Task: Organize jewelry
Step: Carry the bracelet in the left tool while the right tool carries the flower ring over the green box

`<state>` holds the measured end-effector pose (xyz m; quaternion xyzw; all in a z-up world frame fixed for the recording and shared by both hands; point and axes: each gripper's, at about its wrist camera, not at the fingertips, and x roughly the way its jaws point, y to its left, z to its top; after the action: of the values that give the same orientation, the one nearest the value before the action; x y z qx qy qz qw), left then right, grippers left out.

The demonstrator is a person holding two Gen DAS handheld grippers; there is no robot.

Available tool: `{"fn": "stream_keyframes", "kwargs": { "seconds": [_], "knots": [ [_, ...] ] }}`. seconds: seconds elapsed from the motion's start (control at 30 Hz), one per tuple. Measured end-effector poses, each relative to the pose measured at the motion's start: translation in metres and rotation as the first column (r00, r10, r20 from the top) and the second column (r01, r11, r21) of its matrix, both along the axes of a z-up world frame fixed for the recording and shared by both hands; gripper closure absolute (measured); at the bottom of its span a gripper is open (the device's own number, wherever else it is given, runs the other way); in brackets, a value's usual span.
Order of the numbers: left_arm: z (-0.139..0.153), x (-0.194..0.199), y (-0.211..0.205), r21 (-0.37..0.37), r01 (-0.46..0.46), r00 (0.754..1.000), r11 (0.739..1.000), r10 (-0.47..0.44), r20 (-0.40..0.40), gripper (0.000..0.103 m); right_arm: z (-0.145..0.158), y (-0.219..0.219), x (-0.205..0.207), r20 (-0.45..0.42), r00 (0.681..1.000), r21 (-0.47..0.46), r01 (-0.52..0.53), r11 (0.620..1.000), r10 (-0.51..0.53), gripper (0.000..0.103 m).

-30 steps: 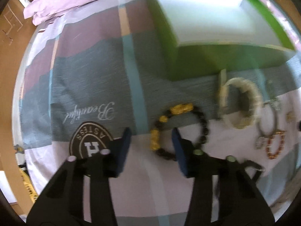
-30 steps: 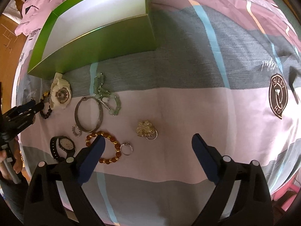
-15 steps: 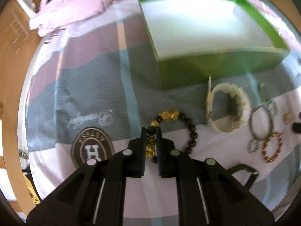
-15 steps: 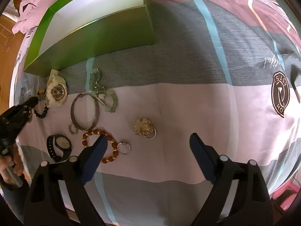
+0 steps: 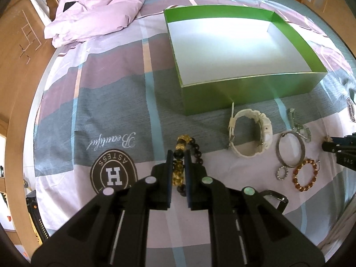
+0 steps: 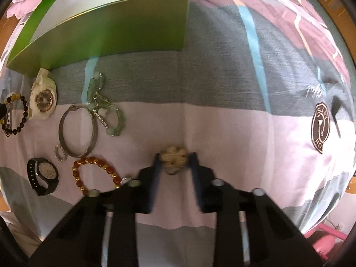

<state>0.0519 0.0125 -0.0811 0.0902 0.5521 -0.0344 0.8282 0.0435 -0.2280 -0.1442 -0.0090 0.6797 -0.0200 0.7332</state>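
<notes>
My left gripper [image 5: 178,162] is shut on the black-and-gold bead bracelet [image 5: 183,141], which hangs bunched between the pads just above the bedspread. My right gripper [image 6: 175,163] points down at the gold flower ring [image 6: 174,158]. Its jaws are closing, and the pads stand against the ring's two sides. The open green box [image 5: 244,93] with a white floor lies beyond the jewelry, also seen as a green wall [image 6: 111,29] in the right wrist view. The right gripper's tips [image 5: 340,148] show at the right edge of the left wrist view.
On the bedspread lie a white watch [image 6: 43,98], a jade bracelet [image 6: 104,106], a silver bangle [image 6: 77,131], a small sparkly ring [image 6: 60,153], an amber bead bracelet [image 6: 95,173] and a black watch [image 6: 43,175]. A lilac quilt [image 5: 95,11] is bunched at the far left.
The left gripper closed on the bead bracelet and rose with it. The right gripper sank toward the bed and its wide jaws closed in on the gold flower ring.
</notes>
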Motion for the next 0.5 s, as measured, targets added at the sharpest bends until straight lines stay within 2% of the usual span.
{"fn": "stream_keyframes", "kwargs": {
  "seconds": [0.3, 0.37, 0.5],
  "knots": [
    [-0.001, -0.004, -0.005, 0.007, 0.008, 1.000, 1.000, -0.008, 0.000, 0.094, 0.011, 0.012, -0.005, 0.030, 0.999, 0.002, -0.028, 1.000, 0.028, 0.082],
    [-0.001, -0.004, -0.005, 0.009, 0.010, 1.000, 1.000, -0.010, 0.002, 0.094, 0.016, 0.003, -0.007, 0.037, 0.999, 0.009, -0.035, 0.999, 0.035, 0.082],
    [0.002, -0.005, -0.005, -0.001, 0.009, 1.000, 1.000, -0.009, 0.005, 0.094, 0.024, 0.002, -0.008, 0.069, 0.998, 0.023, -0.013, 1.000, 0.011, 0.082]
  ]
}}
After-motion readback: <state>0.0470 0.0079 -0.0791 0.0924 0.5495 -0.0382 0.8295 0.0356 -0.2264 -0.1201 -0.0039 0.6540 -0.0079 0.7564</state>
